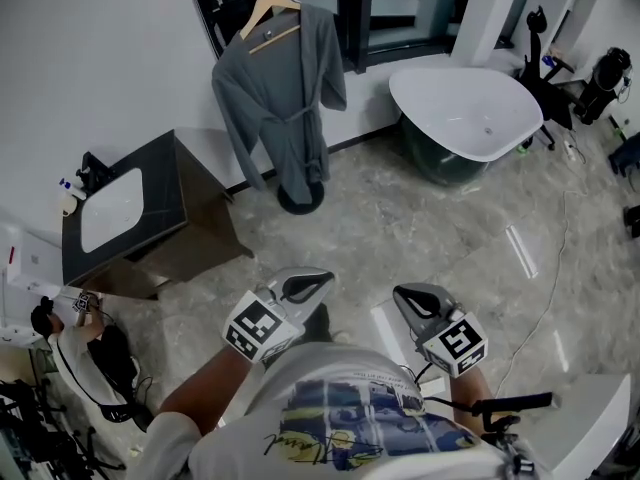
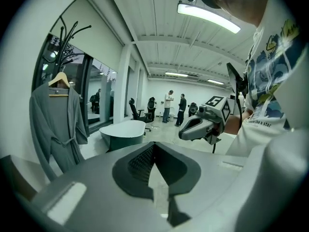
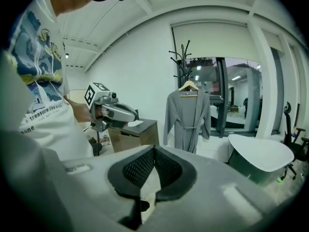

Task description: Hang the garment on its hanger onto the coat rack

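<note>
Both the left claw [image 1: 305, 286] and the right claw [image 1: 418, 298] are pressed together, empty; the soft grey robe [image 1: 280, 98] drapes from a curved wooden hanger [image 1: 268, 13] on the black branching coat rack [image 3: 181, 52].

Head view looks steeply down from above the person [image 1: 340, 423]; both gripper views look almost level, far off. All share robe [image 1: 280, 98] and tub [image 1: 470, 118].

Shown side by side, the left grey two-jaw gripper [image 1: 318, 282] and the right grey two-jaw gripper [image 1: 405, 296] are angled slightly downward, with both pairs of jaws closed pad against pad.
</note>
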Action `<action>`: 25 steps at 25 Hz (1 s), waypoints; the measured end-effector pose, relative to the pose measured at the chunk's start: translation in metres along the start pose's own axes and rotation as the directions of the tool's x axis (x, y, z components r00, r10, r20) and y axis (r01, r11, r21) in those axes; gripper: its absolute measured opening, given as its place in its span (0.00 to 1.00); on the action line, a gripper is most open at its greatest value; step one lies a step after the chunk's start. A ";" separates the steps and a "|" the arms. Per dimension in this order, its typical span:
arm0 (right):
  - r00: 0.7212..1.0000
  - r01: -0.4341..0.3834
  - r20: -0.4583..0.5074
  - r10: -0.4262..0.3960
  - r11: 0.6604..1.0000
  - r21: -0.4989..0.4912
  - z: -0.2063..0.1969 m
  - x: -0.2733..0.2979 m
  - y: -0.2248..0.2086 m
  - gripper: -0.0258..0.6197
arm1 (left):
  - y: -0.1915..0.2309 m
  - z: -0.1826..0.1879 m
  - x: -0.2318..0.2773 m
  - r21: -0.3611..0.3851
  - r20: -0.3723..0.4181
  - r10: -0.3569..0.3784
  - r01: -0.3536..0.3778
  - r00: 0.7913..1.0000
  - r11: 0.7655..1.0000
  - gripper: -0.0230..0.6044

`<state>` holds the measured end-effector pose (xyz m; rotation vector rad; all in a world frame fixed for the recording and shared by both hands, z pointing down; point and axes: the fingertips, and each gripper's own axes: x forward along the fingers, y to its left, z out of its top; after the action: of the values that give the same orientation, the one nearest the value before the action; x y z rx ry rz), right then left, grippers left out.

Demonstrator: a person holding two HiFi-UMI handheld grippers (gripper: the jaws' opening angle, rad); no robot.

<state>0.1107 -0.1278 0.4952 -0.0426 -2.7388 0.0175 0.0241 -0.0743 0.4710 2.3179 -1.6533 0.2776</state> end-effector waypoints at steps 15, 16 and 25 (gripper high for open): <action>0.999 -0.036 0.006 0.037 0.999 -0.017 0.003 -0.003 0.024 0.04 | -0.040 -0.010 0.002 -0.067 -0.006 -0.061 0.060 0.998 0.996 0.04; 0.999 -0.038 0.000 0.038 0.999 -0.019 0.002 -0.003 0.026 0.04 | -0.041 -0.012 0.002 -0.068 -0.008 -0.065 0.064 0.998 0.996 0.04; 0.999 -0.046 -0.010 0.046 0.999 -0.026 0.003 0.011 0.027 0.04 | -0.025 -0.016 0.000 -0.080 -0.004 -0.056 0.055 0.998 0.995 0.04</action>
<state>0.1002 -0.1006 0.4964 -0.1131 -2.7282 -0.0059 0.0480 -0.0611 0.4832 2.2969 -1.5643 0.2033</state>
